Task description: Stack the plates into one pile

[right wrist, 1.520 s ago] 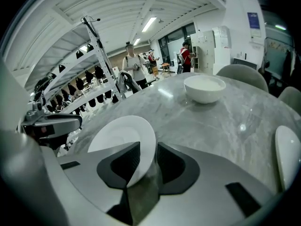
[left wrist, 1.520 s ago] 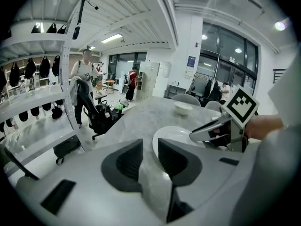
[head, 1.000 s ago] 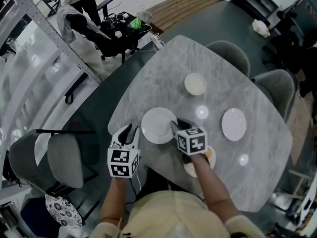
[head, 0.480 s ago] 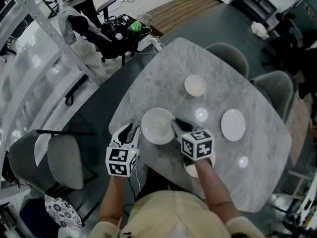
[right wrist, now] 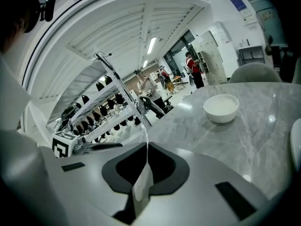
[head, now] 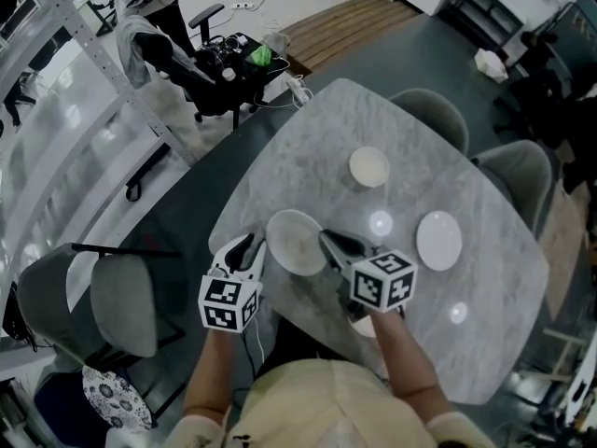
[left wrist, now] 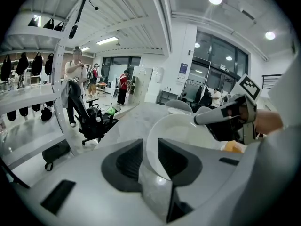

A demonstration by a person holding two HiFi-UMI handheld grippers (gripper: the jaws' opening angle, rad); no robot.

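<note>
A white plate hangs tilted over the near part of the marble table, its right side raised. My right gripper has just been closing and is shut on the plate's right rim, seen as a thin white edge between its jaws. At the plate's left rim, my left gripper is shut with the rim filling the gap between its pads. A small white bowl and another white plate lie farther out. An orange plate peeks from under my right hand.
Grey chairs stand at the table's far side, far right and near left. A black office chair with clutter stands beyond the table. Shelving runs along the left.
My right gripper rose and closed on the plate's right rim, tipping that side up. The left gripper stayed at the plate's left rim.
</note>
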